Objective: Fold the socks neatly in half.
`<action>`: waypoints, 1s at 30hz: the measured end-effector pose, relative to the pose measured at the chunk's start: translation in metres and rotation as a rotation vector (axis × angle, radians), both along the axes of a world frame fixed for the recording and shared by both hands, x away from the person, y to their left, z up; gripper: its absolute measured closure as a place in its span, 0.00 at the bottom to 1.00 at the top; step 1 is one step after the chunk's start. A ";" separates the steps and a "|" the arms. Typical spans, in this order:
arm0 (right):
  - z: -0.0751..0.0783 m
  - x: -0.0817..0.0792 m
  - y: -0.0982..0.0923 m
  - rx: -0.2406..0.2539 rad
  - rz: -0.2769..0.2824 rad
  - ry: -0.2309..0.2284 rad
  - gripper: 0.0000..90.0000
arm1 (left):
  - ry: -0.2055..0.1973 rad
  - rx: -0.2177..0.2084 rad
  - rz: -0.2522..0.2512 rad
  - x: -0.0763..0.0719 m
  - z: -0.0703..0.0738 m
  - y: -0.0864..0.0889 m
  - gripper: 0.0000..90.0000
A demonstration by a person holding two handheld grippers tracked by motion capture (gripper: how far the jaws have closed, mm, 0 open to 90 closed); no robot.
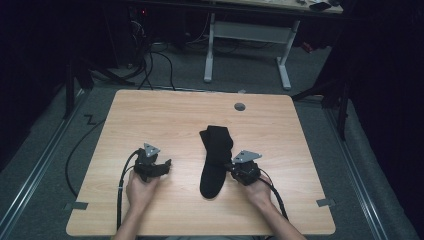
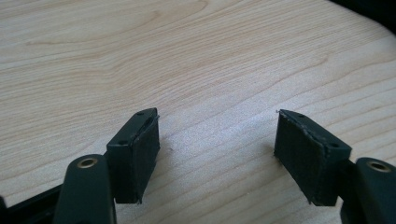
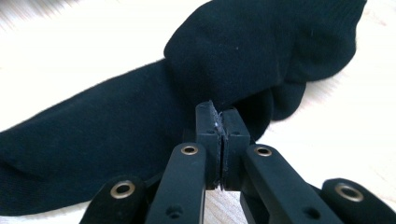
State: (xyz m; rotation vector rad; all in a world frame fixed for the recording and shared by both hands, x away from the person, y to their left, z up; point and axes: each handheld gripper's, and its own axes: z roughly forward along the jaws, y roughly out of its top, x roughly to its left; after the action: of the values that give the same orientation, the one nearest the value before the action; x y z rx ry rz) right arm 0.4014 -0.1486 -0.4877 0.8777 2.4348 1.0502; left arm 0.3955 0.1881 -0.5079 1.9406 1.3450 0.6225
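At the left of the wooden table (image 1: 165,115), in the high view, we see the left gripper (image 1: 162,165) held low over bare wood, a cable (image 1: 121,185) trailing back past the left hand (image 1: 140,190). In the left gripper view its jaws stand wide apart, nothing between them but the pale grain.

Toward the middle lies the black sock (image 1: 214,157), flat on the table, its length running away from the person, the far end folded or bunched.

Just to the sock's right, the right gripper (image 1: 234,172) meets its near edge. In the right gripper view the right gripper's (image 3: 222,133) jaws are pressed together at the sock's (image 3: 140,126) edge; they appear to pinch a thin fold of fabric, though black on black makes that hard to confirm.
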 end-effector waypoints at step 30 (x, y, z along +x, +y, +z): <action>0.017 0.017 0.007 0.095 -0.023 0.127 0.98 | 0.000 -0.001 0.001 0.000 0.000 0.000 0.35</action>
State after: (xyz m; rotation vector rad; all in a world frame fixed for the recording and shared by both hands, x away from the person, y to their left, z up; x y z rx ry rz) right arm 0.4181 -0.1414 -0.4703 1.0302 2.4885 1.1420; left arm 0.3956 0.1880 -0.5079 1.9395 1.3455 0.6227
